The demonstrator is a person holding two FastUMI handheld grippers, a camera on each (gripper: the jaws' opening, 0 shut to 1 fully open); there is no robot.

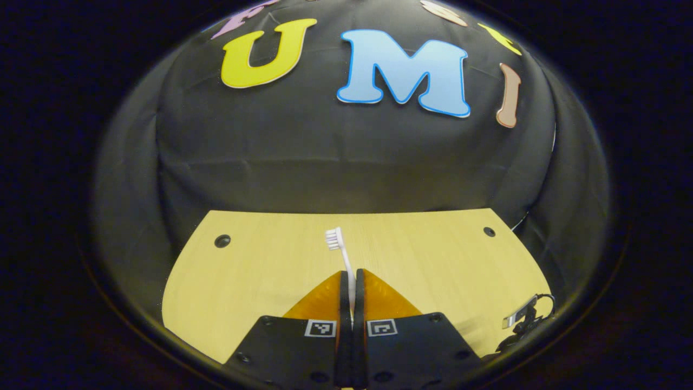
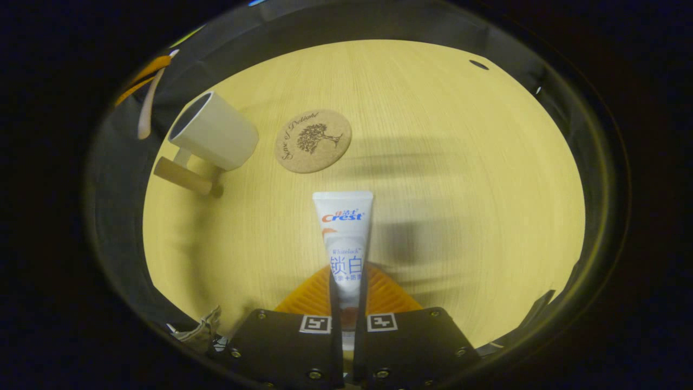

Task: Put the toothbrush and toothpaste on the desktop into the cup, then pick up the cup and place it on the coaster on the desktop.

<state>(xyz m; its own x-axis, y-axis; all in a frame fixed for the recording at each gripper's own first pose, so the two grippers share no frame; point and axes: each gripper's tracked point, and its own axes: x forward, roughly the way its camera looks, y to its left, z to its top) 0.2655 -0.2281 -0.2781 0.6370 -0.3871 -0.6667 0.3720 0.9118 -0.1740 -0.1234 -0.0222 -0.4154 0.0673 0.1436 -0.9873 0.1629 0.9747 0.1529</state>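
White toothbrush (image 1: pixel 342 254) pinched by its slim handle between the left gripper (image 1: pixel 352 281) fingers, pressed nearly together, bristle head raised above the pale wooden counter (image 1: pixel 433 260). White toothpaste (image 2: pixel 346 238) tube, printed with red and blue lettering, clamped at its lower end by the right gripper (image 2: pixel 347 287) fingers, flat crimped end pointing forward over the counter. In the right gripper view: white cup (image 2: pixel 216 130) with a wooden handle, standing near the counter's far left edge, round cork coaster (image 2: pixel 313 141) just beside it but apart. At that view's blurred upper left edge, possibly the toothbrush again.
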